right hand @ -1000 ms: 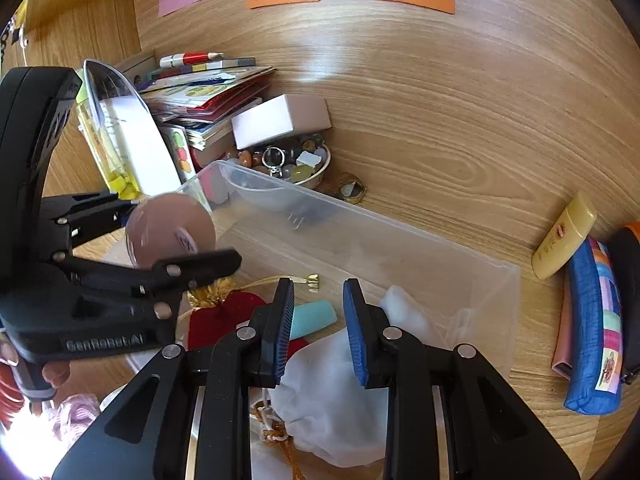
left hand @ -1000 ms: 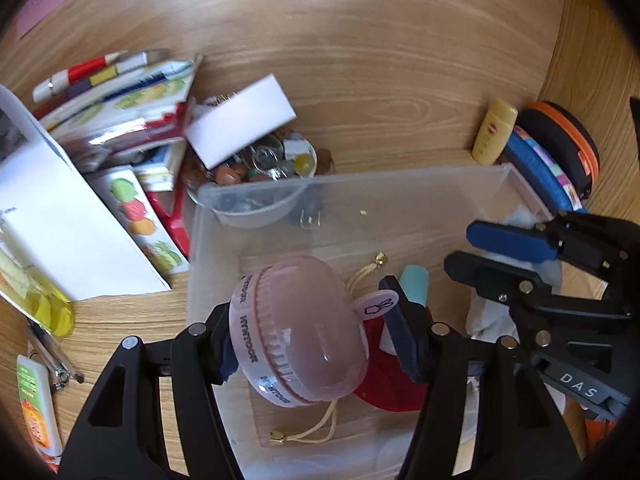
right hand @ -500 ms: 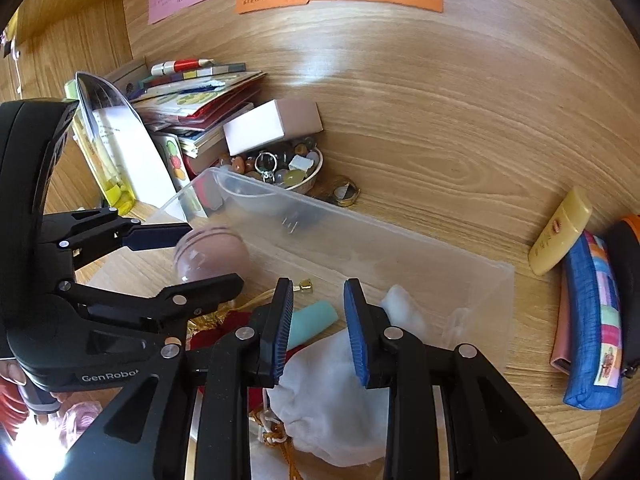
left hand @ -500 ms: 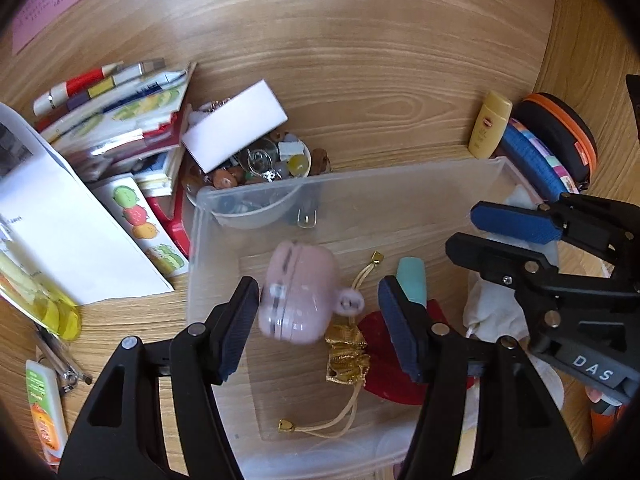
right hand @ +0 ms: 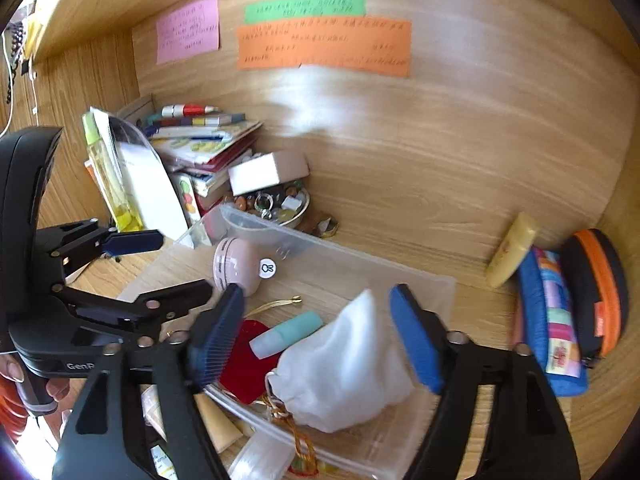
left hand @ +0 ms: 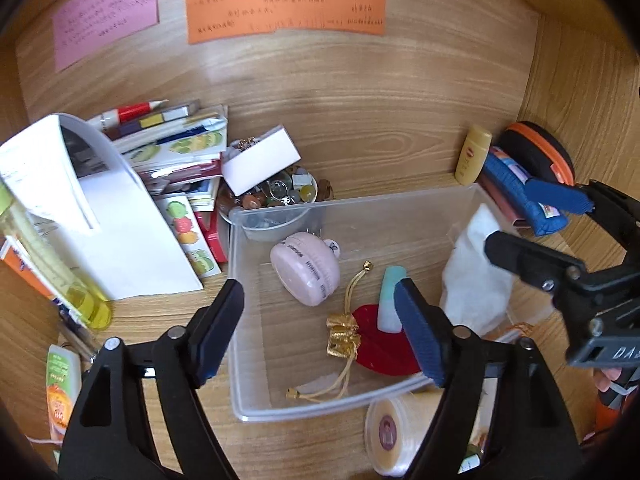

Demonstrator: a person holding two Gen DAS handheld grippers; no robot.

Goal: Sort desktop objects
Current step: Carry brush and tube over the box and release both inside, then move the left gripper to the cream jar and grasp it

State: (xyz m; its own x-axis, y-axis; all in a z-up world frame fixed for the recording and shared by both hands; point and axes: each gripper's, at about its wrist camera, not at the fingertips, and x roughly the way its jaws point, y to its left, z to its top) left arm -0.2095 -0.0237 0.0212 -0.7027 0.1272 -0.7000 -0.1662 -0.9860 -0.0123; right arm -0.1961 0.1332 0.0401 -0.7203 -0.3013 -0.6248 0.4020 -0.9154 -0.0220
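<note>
Clutter on the far left first: a stack of booklets (left hand: pixel 176 148) with a white sheet (left hand: pixel 120 236) leaning on it, a yellow bottle (left hand: pixel 60 276) in front, and a bowl of trinkets (left hand: pixel 280 196) with a white box (left hand: pixel 260 162) on top.

Next over is the clear bin (left hand: pixel 256 410) on the tabletop (left hand: pixel 360 120), and this is where the change is. A second ago the left tongs (left hand: pixel 320 332) were clamped around the pink round gadget (left hand: pixel 306 268); now it lies on the bin floor near the back left corner, beside a gold-corded red pouch (left hand: pixel 384 344) and a teal tube (left hand: pixel 390 300). The left tongs are opening, nothing between them, and have lifted clear above the bin.

Further right, the white cloth bag (right hand: pixel 344 364) sits in the bin's right end. The right tongs (right hand: pixel 316 336), nearly shut a moment ago, are opening wide too. The bag shows between the blue pads but I don't see them pressing on it, so I'd call it released.

Far right, outside the bin: a yellow tube (right hand: pixel 512 252), a blue pencil case (right hand: pixel 548 320) and an orange-trimmed case (right hand: pixel 600 296).

My read: both drops are done, and both tongs are free for the next loose thing.
</note>
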